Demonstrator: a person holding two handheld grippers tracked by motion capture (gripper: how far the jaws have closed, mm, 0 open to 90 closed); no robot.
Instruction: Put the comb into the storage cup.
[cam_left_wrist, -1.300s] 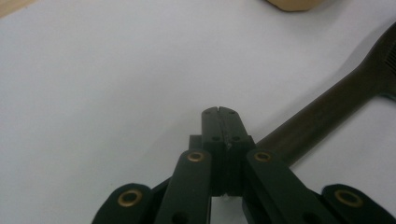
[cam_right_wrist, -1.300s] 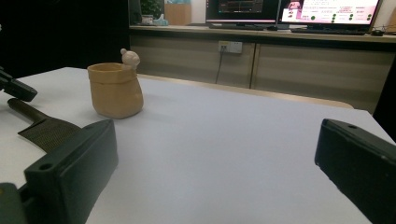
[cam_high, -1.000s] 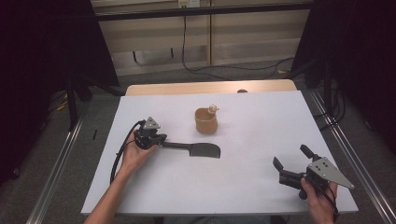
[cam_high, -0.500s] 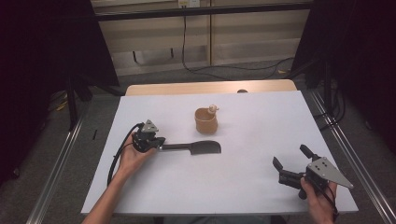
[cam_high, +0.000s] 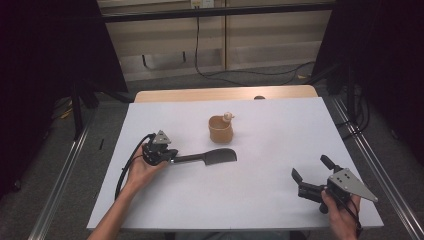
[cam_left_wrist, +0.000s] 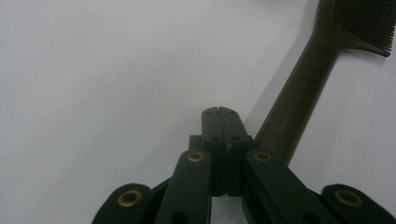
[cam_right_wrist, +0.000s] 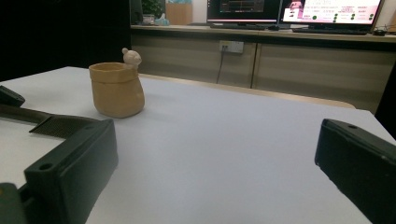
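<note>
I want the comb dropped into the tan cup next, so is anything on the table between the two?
Nothing visible stands between them. The dark fine-toothed comb lies just in front of the tan clay cup, with bare white table between them. The shut left gripper sits beside its handle.

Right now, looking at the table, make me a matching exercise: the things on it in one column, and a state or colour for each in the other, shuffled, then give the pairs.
Column one:
1. left gripper
2. right gripper
3. cup
4. comb

Column two:
A. tan, standing upright
B. jaws wide apart
C. dark, lying flat on the white table
D. jaws closed together

Pairs: 1-D, 2-B, 3-A, 4-C
</note>
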